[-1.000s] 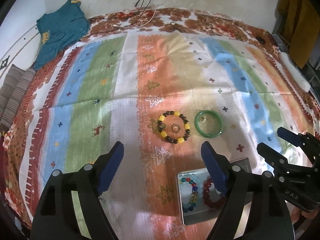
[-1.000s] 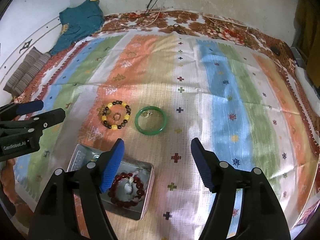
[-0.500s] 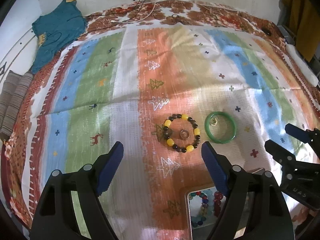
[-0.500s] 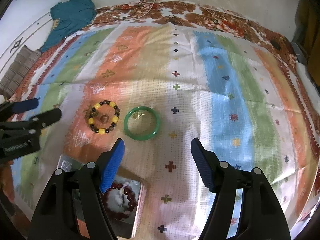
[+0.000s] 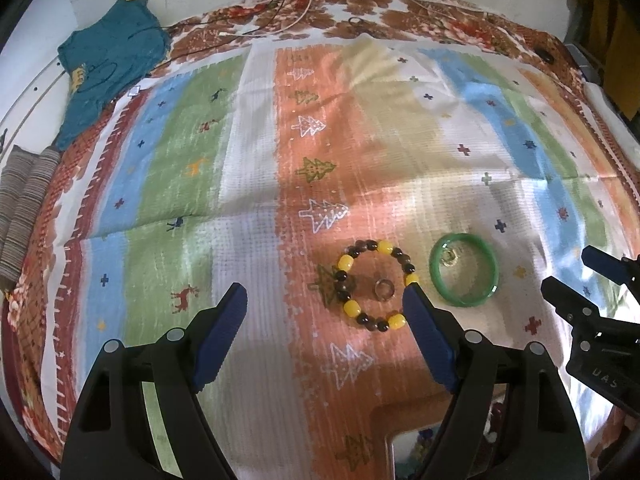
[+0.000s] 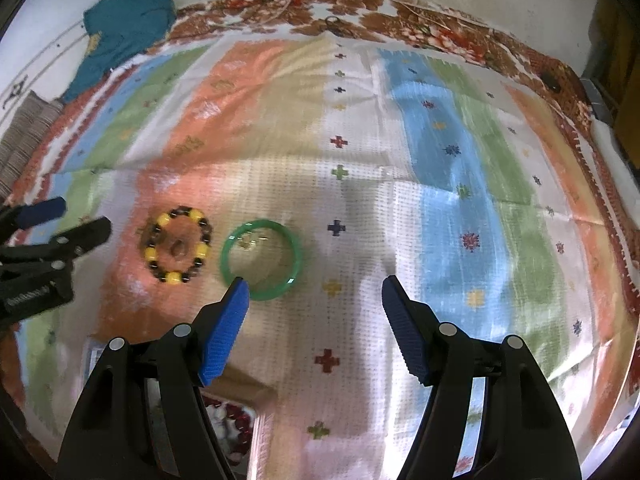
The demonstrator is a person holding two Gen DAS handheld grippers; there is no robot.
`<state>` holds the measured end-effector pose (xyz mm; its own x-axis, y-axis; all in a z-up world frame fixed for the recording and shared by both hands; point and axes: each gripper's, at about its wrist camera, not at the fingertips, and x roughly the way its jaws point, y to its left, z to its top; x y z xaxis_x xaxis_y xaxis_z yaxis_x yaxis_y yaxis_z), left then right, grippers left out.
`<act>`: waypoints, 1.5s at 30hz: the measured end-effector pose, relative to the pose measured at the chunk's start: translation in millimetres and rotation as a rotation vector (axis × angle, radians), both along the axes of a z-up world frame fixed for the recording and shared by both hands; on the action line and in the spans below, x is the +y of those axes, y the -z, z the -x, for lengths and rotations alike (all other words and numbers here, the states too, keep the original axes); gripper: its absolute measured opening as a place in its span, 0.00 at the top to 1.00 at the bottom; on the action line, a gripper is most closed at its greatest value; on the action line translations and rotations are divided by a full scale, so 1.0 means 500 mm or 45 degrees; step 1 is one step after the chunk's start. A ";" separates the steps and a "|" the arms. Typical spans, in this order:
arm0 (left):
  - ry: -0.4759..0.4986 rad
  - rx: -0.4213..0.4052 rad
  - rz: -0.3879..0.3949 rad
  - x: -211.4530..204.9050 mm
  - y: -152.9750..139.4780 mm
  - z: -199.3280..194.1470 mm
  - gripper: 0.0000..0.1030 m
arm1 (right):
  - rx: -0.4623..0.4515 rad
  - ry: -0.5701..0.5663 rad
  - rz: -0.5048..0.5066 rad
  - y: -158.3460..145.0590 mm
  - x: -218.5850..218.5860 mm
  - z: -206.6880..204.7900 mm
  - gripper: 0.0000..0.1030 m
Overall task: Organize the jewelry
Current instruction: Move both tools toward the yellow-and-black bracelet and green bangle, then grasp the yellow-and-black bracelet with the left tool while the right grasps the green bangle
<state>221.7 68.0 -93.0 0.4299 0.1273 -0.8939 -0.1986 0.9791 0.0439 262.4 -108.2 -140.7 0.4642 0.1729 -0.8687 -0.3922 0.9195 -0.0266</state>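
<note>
On the striped cloth [image 5: 248, 184]: beaded bracelet [image 5: 376, 284] with a small ring [image 5: 385, 290] inside, green bangle [image 5: 464, 274] just beside it at 3 o'clock, not touching. Left gripper [image 5: 325, 308] fingers spread, empty; right gripper [image 6: 316, 296] likewise, left pad [image 6: 226, 320] overlapping the bangle's near rim in view. Tin [image 6: 256, 416] at 6 o'clock, mostly hidden. Open cloth from 9 through 12 to 3; teal garment [image 5: 108, 68] at far edge.

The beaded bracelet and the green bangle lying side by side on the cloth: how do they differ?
The beaded bracelet is strung from separate yellow and dark beads; the green bangle is one smooth, solid hoop. The bracelet lies on an orange stripe, the bangle on a paler patch beside it. A plain small ring sits inside the bracelet, a small gold-coloured piece inside the bangle. Both lie flat, apart from each other, untouched by either gripper.
</note>
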 end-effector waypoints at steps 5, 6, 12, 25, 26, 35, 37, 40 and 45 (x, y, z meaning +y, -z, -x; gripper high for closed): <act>-0.003 0.025 0.004 0.012 0.024 -0.017 0.23 | 0.021 0.006 0.013 0.016 0.006 -0.018 0.33; -0.003 0.030 0.004 0.014 0.029 -0.020 0.23 | 0.026 0.007 0.014 0.019 0.007 -0.021 0.33; 0.011 0.061 0.006 0.019 0.054 -0.038 0.23 | 0.076 0.007 0.019 0.047 0.018 -0.043 0.33; 0.021 0.131 0.016 0.030 0.105 -0.068 0.32 | 0.147 0.003 0.037 0.099 0.041 -0.079 0.33; 0.023 0.138 0.017 0.031 0.110 -0.071 0.33 | 0.150 0.002 0.040 0.102 0.042 -0.082 0.33; 0.056 0.206 0.025 0.033 0.147 -0.088 0.36 | 0.170 -0.001 0.073 0.127 0.053 -0.098 0.40; 0.060 0.212 -0.003 0.031 0.154 -0.088 0.42 | 0.168 0.000 0.079 0.129 0.053 -0.101 0.46; 0.064 0.204 -0.011 0.029 0.154 -0.087 0.53 | 0.157 -0.007 0.090 0.133 0.055 -0.100 0.56; 0.040 0.215 0.006 0.038 0.153 -0.084 0.91 | 0.151 -0.044 0.078 0.133 0.058 -0.095 0.88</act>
<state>263.4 87.1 -169.3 0.2773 0.1116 -0.9543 -0.1583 0.9850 0.0692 309.7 -79.2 -207.4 0.3521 0.1318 -0.9266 -0.4273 0.9035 -0.0339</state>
